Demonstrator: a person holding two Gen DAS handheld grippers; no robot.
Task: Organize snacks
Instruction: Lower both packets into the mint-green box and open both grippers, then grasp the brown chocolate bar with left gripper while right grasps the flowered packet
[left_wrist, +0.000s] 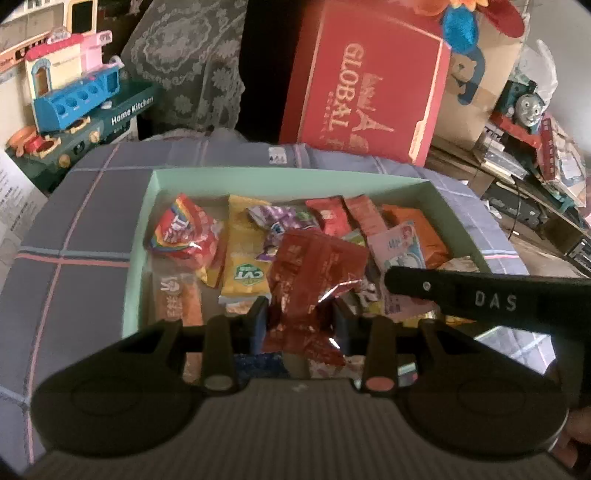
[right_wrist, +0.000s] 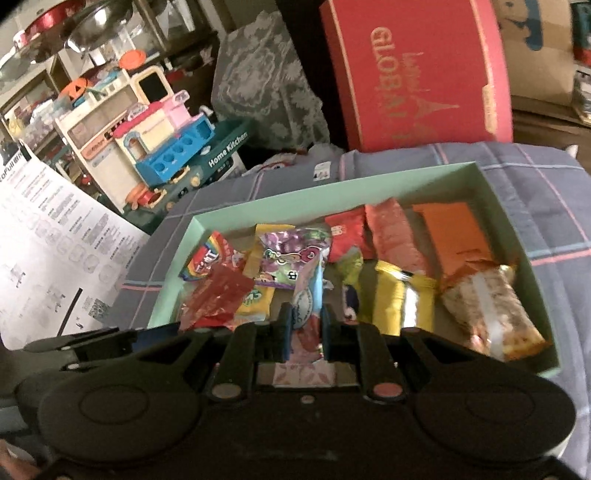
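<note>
Left claw (left_wrist: 299, 317) pinching a crinkled dark red foil snack packet (left_wrist: 314, 269) by its lower end, holding it up over the shallow mint-green cardboard box (left_wrist: 291, 173) on the grey checked bedcover (left_wrist: 74, 236). Right claw (right_wrist: 304, 325) pressing together on a flat pink and pale-blue printed sachet (right_wrist: 306, 295), likewise hanging over the box's near edge. Risking a slip: foil looking slick and gripped only at a crumpled corner, so probably sliding free with any quick swing. Crowding too, with the right claw's black finger crossing close beside the red packet in the left view, so possibly knocking one packet against the other. Loose packets lying heaped inside, so likely catching or spilling if either held packet drags through them. Reading "CVT" upside down on a yellow packet (left_wrist: 245, 271), "GLOBAL" in gold on the big red carton (left_wrist: 369, 85) behind, "Home Kitchen" on the teal toy set (left_wrist: 125, 110), "DAS" on the right claw's finger; other print too blurred to make out.
</note>
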